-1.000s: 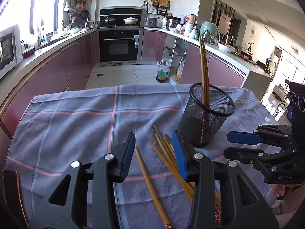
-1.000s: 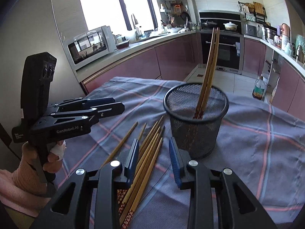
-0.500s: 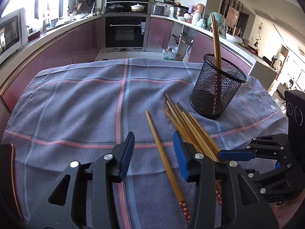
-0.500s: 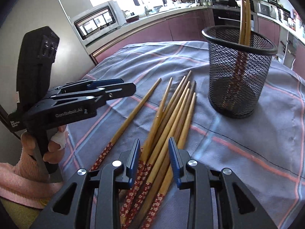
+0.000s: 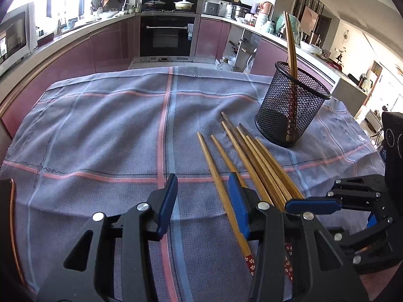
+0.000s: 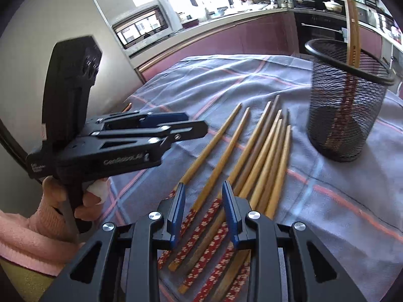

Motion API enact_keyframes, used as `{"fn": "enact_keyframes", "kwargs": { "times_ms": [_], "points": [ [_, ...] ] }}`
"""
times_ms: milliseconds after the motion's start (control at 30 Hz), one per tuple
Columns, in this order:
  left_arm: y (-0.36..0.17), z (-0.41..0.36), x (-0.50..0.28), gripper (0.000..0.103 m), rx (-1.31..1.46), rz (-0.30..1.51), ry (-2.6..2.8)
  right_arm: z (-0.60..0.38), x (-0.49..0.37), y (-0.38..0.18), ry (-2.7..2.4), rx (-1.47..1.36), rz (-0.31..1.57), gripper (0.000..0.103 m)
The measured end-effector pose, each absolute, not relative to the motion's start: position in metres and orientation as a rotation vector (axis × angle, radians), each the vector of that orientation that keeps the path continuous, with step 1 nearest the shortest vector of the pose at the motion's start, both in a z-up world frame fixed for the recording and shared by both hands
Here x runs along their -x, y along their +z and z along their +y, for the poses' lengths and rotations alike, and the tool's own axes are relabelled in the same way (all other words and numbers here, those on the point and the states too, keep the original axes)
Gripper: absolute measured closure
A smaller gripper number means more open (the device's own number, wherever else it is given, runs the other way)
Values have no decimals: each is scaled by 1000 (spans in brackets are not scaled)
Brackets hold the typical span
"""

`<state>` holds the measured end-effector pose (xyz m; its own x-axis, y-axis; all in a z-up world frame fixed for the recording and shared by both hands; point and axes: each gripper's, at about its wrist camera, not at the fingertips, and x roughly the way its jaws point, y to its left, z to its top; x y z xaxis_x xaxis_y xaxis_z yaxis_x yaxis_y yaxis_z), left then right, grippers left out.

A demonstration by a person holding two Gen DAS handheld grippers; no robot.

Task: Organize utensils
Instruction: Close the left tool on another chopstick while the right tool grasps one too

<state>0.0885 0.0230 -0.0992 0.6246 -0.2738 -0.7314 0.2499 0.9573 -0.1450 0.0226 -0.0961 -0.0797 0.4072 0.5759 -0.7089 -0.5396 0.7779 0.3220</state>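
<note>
Several wooden chopsticks (image 5: 252, 158) with red patterned ends lie side by side on the cloth, also in the right wrist view (image 6: 262, 151). A black mesh cup (image 5: 292, 105) stands behind them with two chopsticks (image 5: 289, 42) upright in it; it also shows in the right wrist view (image 6: 347, 105). My left gripper (image 5: 202, 201) is open and empty, low over the cloth just left of the chopsticks. My right gripper (image 6: 202, 206) is open, low over the red ends of the chopsticks, with one or two between its fingers.
A blue-grey checked cloth (image 5: 113, 130) covers the table. The left gripper's body and the hand holding it (image 6: 83, 138) sit close to the left of the right gripper. Kitchen counters and an oven (image 5: 167, 36) stand beyond the table.
Both grippers have drawn back from the mesh cup toward the near ends of the chopsticks and dropped lower. Both stay open.
</note>
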Motion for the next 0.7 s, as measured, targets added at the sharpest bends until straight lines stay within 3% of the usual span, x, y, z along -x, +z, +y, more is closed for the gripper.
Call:
{"fn": "enact_keyframes", "kwargs": {
  "times_ms": [200,433,700],
  "points": [
    [-104,14,-89,60,14,858,-333,-124,-36,-81,550,-47,906,74],
    [-114,8,-95,62,5,899,-330,-126,-49,-89,493,2,907,84],
    [-117,8,-101,66,-13,921,-331,-121,-57,-92,477,36,915,84]
  ]
}}
